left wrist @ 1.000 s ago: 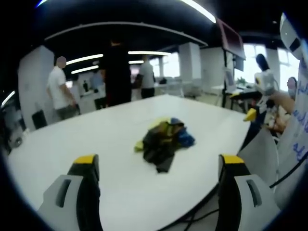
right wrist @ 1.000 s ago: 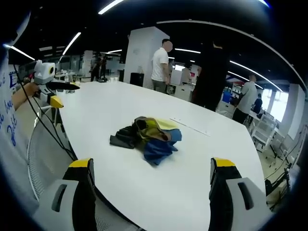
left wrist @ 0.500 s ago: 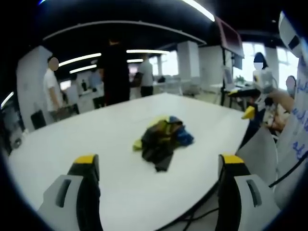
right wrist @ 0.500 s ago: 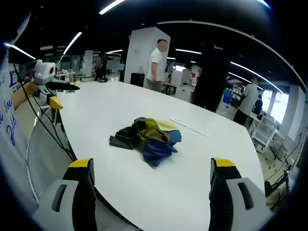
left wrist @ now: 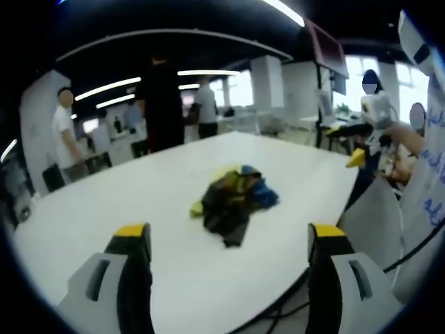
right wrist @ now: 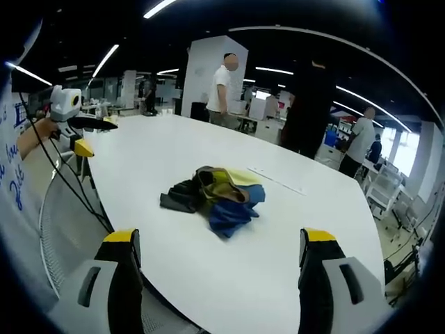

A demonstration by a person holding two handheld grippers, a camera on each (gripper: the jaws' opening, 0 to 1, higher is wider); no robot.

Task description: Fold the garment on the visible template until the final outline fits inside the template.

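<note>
Crumpled multicoloured garment [left wrist: 233, 202] [right wrist: 213, 199], dark grey, yellow-green and blue fabric bunched in a loose heap, lies near the middle of the large white rounded table [left wrist: 104, 202] [right wrist: 153, 153]. No fold visible in it; a dark flap trails from the heap toward the table's near edge in the left gripper view.

Left gripper [left wrist: 228, 245], grey with yellow-tipped jaws, hangs over the table's near edge, short of the garment; jaws spread wide, nothing between them. In the right gripper view it shows beyond the table's left edge, held in a hand.

Right gripper [right wrist: 217, 246], same build, sits at the table's near edge on the opposite side of the garment; jaws likewise wide apart and empty, not touching the cloth. In the left gripper view it shows past the table's right edge.

A thin pale strip [right wrist: 276, 182] lies on the table just beyond the garment in the right gripper view; cannot tell what it is.

Several people stand beyond the table's far edge.
</note>
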